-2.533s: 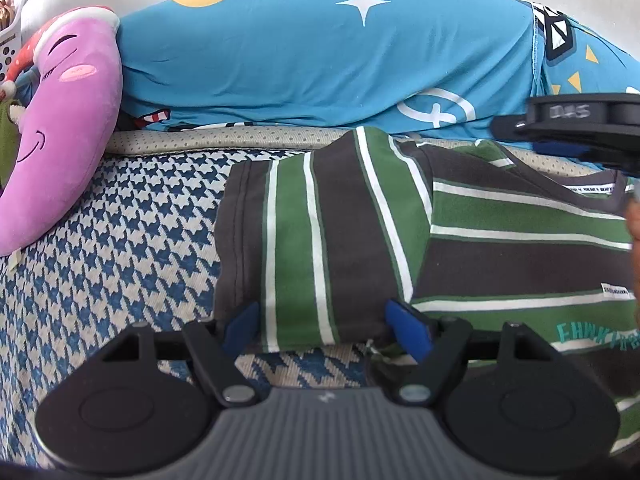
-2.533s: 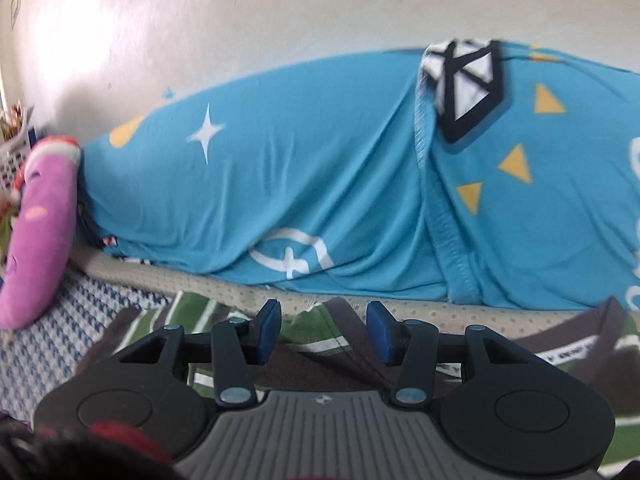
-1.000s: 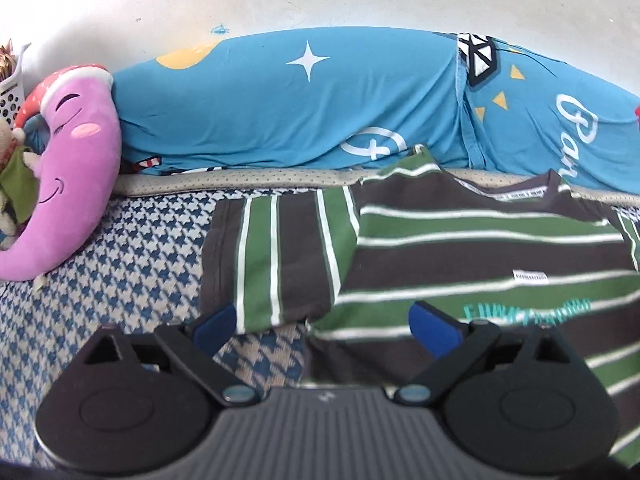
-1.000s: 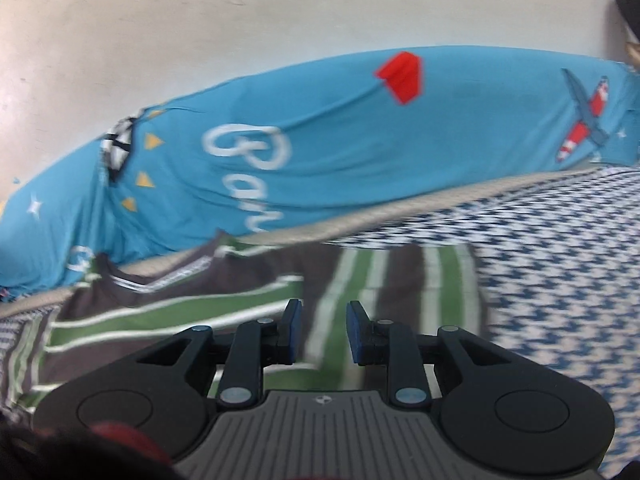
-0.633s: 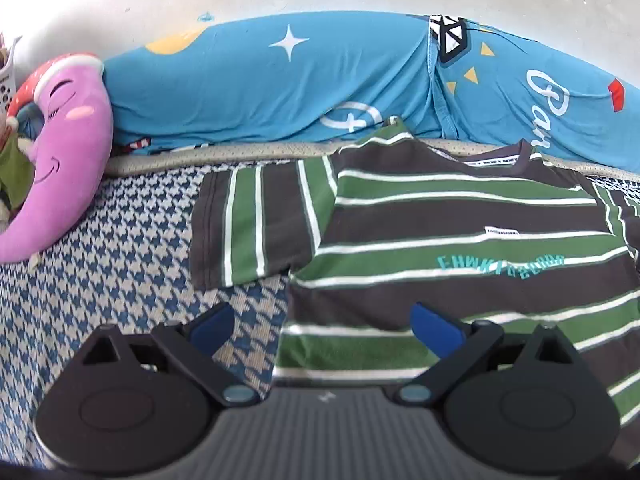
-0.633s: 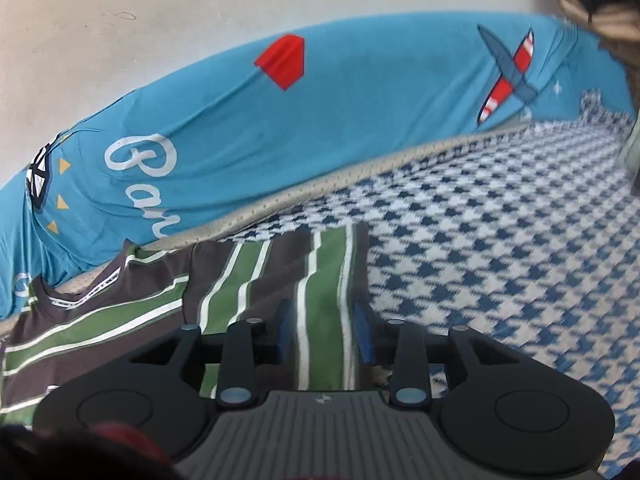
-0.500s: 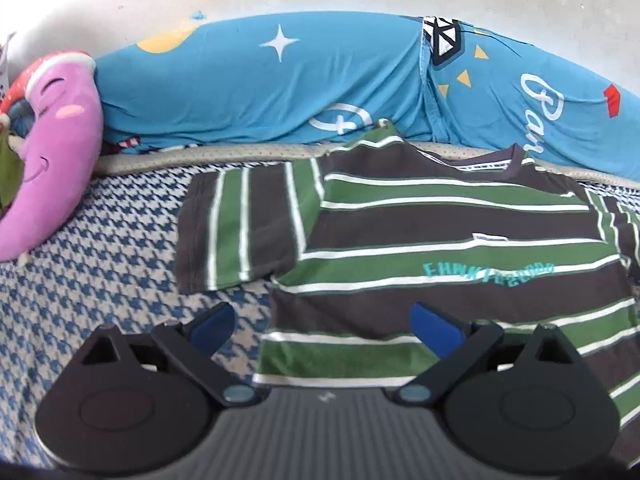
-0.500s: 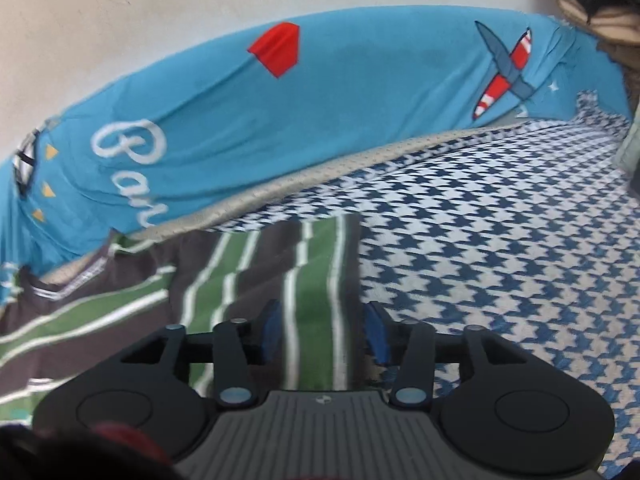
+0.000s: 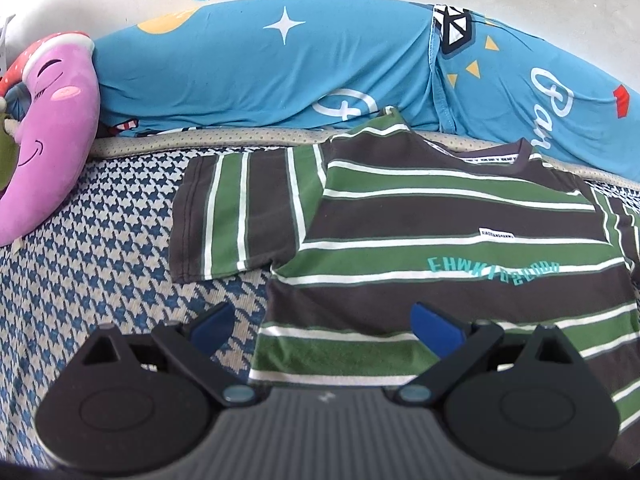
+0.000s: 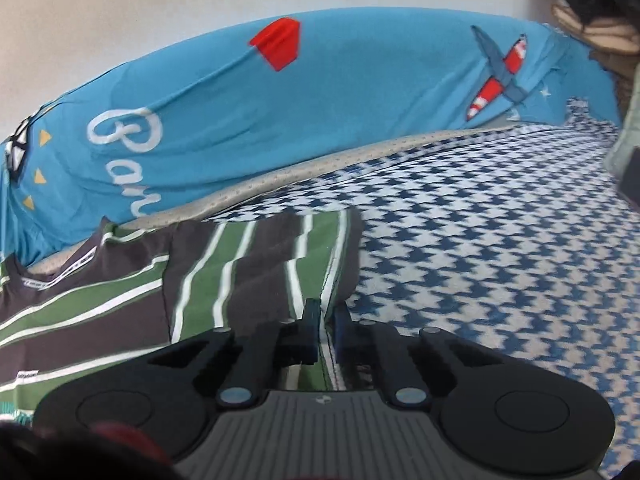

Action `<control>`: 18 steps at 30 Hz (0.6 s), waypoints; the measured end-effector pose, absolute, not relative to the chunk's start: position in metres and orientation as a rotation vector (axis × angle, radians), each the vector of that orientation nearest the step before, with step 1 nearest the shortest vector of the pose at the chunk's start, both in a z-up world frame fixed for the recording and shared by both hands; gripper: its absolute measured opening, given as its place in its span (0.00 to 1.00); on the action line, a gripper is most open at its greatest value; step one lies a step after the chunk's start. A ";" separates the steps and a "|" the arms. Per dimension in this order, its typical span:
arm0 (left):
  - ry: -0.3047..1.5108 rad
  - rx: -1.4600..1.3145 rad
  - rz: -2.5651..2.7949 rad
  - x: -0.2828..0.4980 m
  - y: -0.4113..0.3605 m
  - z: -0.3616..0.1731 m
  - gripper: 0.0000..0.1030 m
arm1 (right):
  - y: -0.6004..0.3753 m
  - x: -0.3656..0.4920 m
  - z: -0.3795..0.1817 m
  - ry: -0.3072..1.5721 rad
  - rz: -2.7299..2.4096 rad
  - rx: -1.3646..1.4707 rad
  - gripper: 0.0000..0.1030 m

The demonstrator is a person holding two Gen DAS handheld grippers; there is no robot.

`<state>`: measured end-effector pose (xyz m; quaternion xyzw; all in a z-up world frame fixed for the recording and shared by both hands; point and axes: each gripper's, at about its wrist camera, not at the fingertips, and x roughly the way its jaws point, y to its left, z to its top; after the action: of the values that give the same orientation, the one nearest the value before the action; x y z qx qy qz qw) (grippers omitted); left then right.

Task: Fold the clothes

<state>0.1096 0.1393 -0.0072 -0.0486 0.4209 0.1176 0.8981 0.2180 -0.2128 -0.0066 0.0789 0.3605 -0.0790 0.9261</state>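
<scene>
A brown, green and white striped T-shirt (image 9: 440, 216) lies flat, front up, on the houndstooth bed cover (image 9: 100, 248), both short sleeves spread out. My left gripper (image 9: 318, 318) hovers open over the shirt's lower left corner, one blue fingertip (image 9: 210, 324) over the bed cover, the other over the cloth, gripping nothing. In the right wrist view the shirt's right sleeve (image 10: 260, 268) lies ahead. My right gripper (image 10: 326, 316) is closing tight on that sleeve's outer hem, and the pads pinch the cloth.
A long blue printed bolster (image 9: 280, 68) runs along the wall behind the shirt. A pink moon-shaped plush (image 9: 48, 132) lies at the far left. At the right edge are dark items (image 10: 592, 4) and a pale object (image 10: 628, 152). Bed cover (image 10: 500, 260) stretches right of the sleeve.
The right gripper swung right from the collar to the right sleeve, opened around its hem, then closed on it. The left gripper let go of the left sleeve and drew back, staying open.
</scene>
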 end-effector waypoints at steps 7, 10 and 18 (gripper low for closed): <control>0.901 -0.080 0.236 0.107 0.142 -0.012 0.96 | -0.222 0.222 -0.002 0.740 -0.233 0.158 0.16; 0.900 -0.058 0.223 0.104 0.140 -0.012 0.96 | -0.229 0.213 0.008 0.716 -0.238 0.226 0.22; 0.870 -0.016 0.204 0.096 0.136 -0.011 0.96 | -0.219 0.183 0.017 0.798 -0.086 0.242 0.24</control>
<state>0.0962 0.1361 -0.0113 -0.0076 0.4206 0.0985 0.9018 0.1831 -0.2186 0.0168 0.1177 0.3875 -0.0417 0.9134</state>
